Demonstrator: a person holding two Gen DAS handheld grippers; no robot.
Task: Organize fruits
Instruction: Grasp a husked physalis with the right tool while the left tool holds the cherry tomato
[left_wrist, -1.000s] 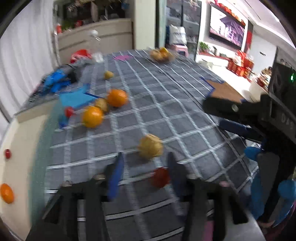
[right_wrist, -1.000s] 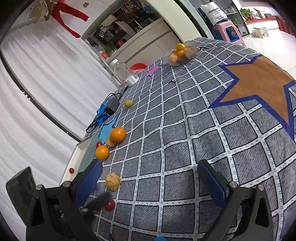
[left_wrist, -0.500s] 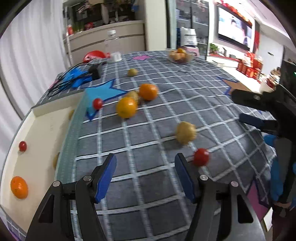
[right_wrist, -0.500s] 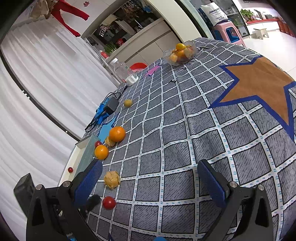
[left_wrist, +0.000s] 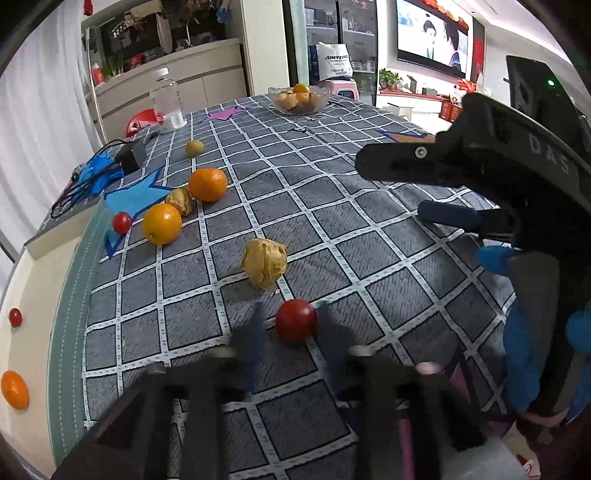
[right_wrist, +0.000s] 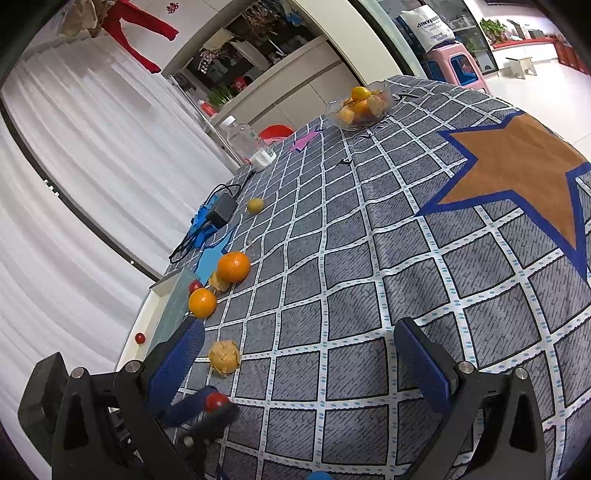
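A red cherry tomato (left_wrist: 295, 319) lies on the grey checked tablecloth, right between the blurred blue fingers of my left gripper (left_wrist: 291, 323). Its jaws are closing onto the tomato's sides. The right wrist view shows the same tomato (right_wrist: 217, 399) pinched at the fingertips (right_wrist: 192, 404). My right gripper (right_wrist: 299, 332) hovers open over bare cloth with nothing between its pads, and appears at the right in the left wrist view (left_wrist: 391, 188). A husked golden berry (left_wrist: 264, 264) lies just beyond the tomato. Two oranges (left_wrist: 161, 229) (left_wrist: 207, 184) lie farther left.
A cream tray (left_wrist: 26, 354) at the left edge holds a small orange (left_wrist: 14, 390) and a cherry tomato (left_wrist: 14, 316). A glass bowl (left_wrist: 300, 101) of fruit stands at the far end. A bottle (left_wrist: 167, 99), a charger with blue cable (left_wrist: 129, 157) and a small yellow fruit (left_wrist: 194, 147) are nearby.
My left gripper stood open to the left of the cherry tomato; it has shifted right and down and closed around it. The right gripper has not moved.
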